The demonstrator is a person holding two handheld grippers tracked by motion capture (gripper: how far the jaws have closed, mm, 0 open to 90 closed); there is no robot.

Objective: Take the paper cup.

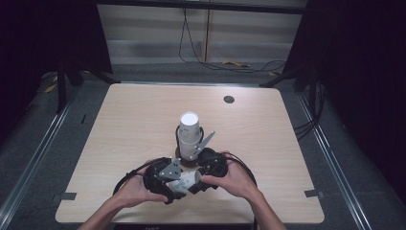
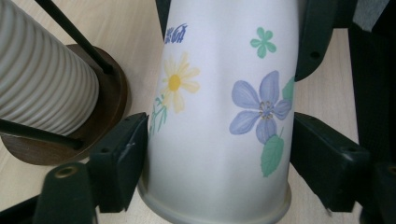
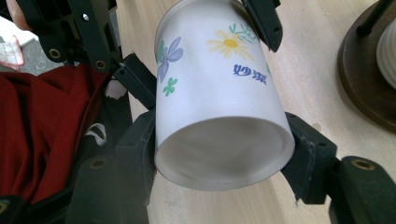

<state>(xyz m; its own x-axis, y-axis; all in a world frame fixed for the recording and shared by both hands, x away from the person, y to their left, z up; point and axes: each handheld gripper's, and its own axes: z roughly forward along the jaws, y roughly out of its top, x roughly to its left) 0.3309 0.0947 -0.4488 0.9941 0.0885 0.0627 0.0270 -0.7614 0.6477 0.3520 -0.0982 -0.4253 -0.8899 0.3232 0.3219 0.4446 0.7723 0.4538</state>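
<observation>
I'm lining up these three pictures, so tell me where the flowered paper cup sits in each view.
High view: the flowered paper cup lies low centre, on its side between both grippers.
Left gripper view: centre, spanning top to bottom between the black jaws.
Right gripper view: centre, base toward the camera.
Shared landmark: the round wooden base of the cup stand.

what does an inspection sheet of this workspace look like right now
surface: light wood table, round dark grommet near far edge
job's things: flowered paper cup on its side; ribbed cup stack on brown wooden base
clutter: nothing seen
grippers: left tongs and right tongs both clamp the flowered cup, one at each end
cables: black loops trail from both tongs; black cable on floor beyond
surroundings: dark curtains, grey floor, metal rails
</observation>
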